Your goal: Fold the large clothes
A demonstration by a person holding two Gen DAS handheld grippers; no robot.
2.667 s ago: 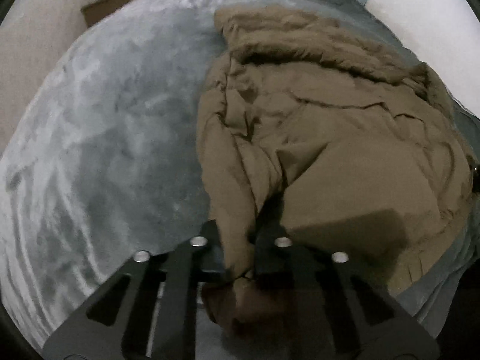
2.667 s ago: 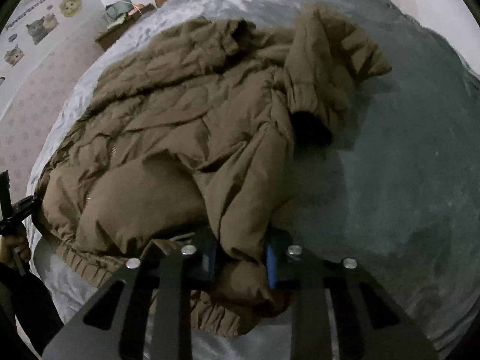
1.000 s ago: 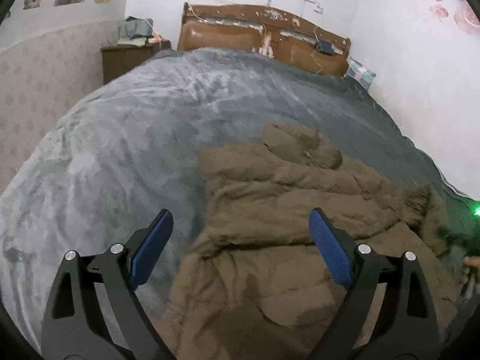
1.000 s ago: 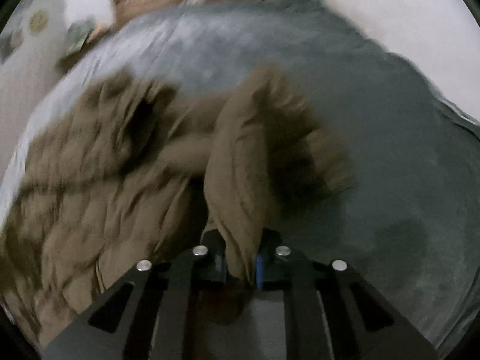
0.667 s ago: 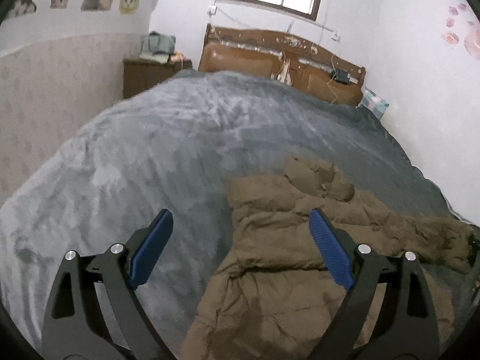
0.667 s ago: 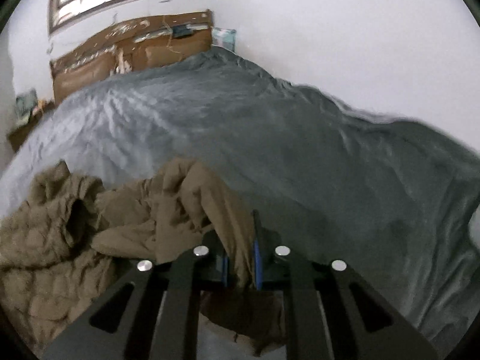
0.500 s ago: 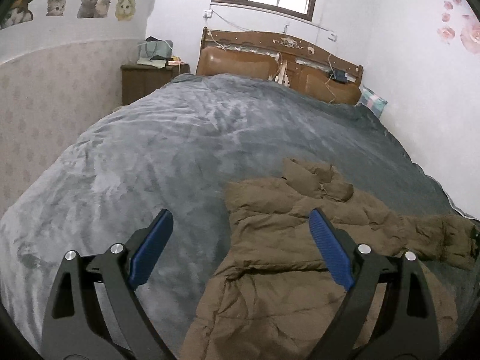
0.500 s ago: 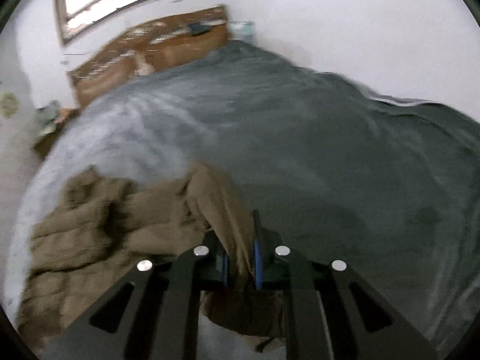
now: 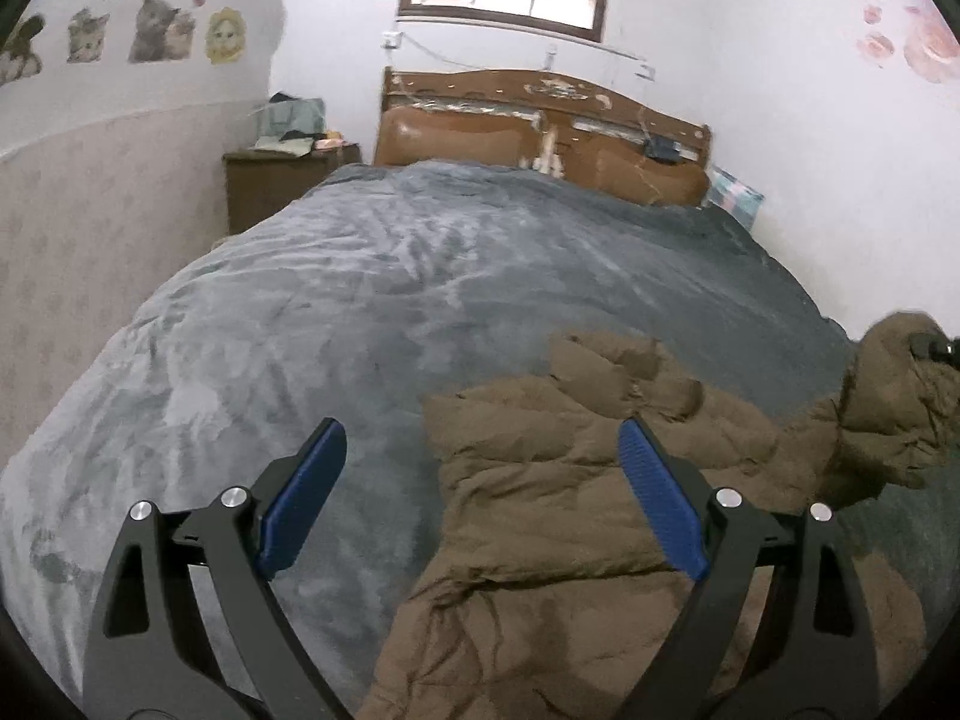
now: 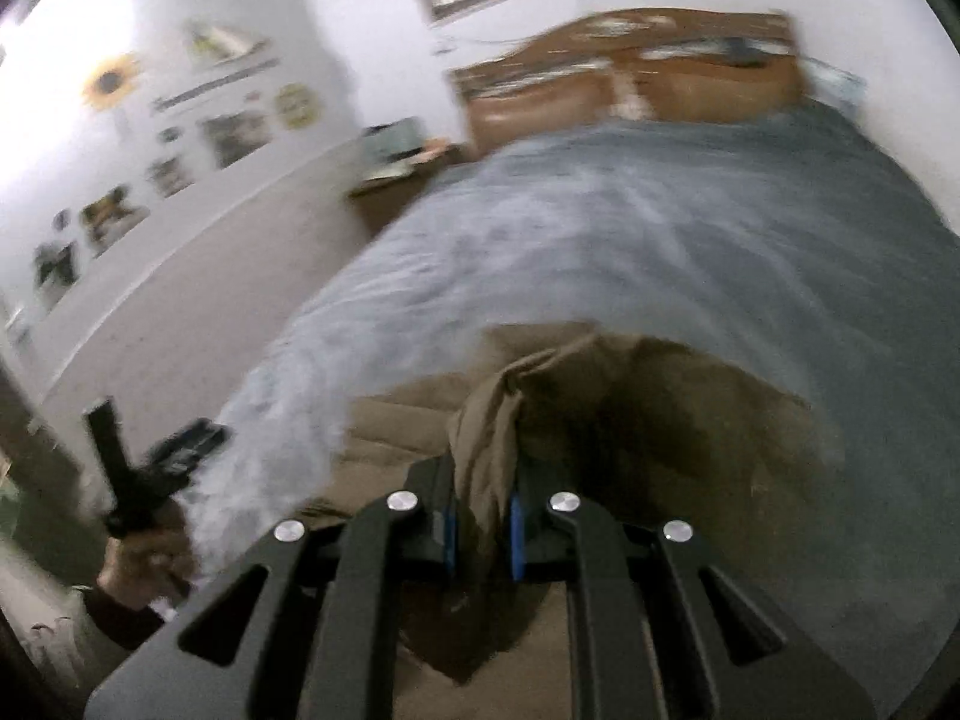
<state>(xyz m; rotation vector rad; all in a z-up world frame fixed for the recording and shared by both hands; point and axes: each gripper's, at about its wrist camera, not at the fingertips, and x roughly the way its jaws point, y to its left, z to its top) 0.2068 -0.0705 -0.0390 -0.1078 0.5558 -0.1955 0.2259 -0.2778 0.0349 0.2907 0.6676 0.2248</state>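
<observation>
A brown puffer jacket lies crumpled on the grey bed blanket at the near right. My left gripper is open and empty, raised above the jacket's left edge. My right gripper is shut on a fold of the jacket and holds it lifted; the rest hangs and bunches below it. That lifted part shows at the right edge of the left wrist view. The right wrist view is motion-blurred.
A wooden headboard stands at the far end of the bed. A nightstand with clutter is at the far left by the wall. The person's left hand with its gripper handle shows at the lower left of the right wrist view.
My left gripper let go of the jacket, opened and rose. My right gripper kept its hold and swung the fabric up and leftwards over the jacket.
</observation>
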